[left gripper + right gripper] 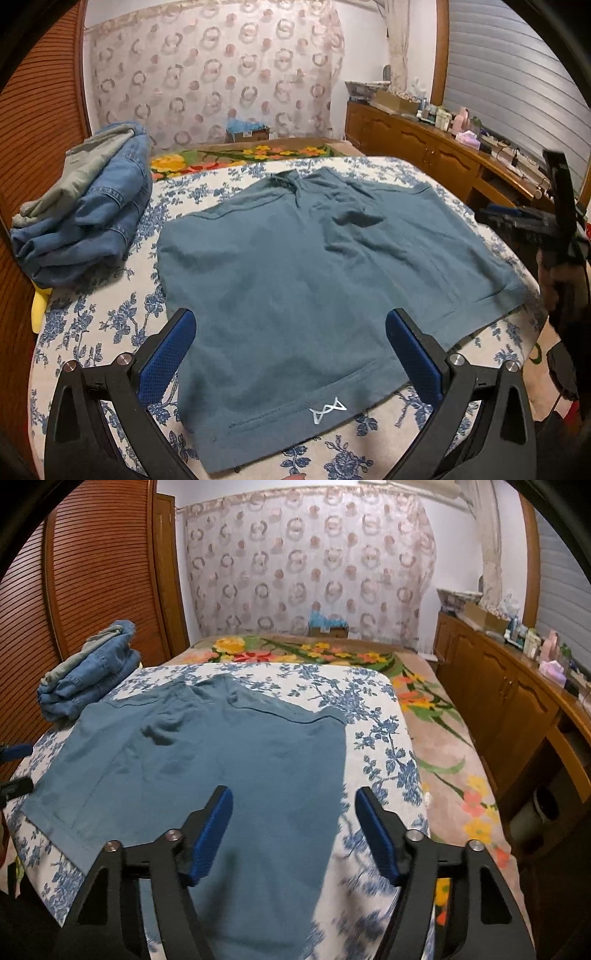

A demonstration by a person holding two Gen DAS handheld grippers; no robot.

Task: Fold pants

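Floral-sheeted bed under teal pants, possibly wardrobe behind.

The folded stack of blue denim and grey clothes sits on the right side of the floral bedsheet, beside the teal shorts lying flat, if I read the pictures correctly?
Not quite. The folded stack of blue denim and grey clothes sits on the left side of the blue-and-white floral bedsheet, not the right. It is indeed beside the flat teal shorts. Both wrist views show this.

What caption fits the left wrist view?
Open left gripper hovers over teal shorts spread flat on a floral sheet, folded jeans stacked beside.
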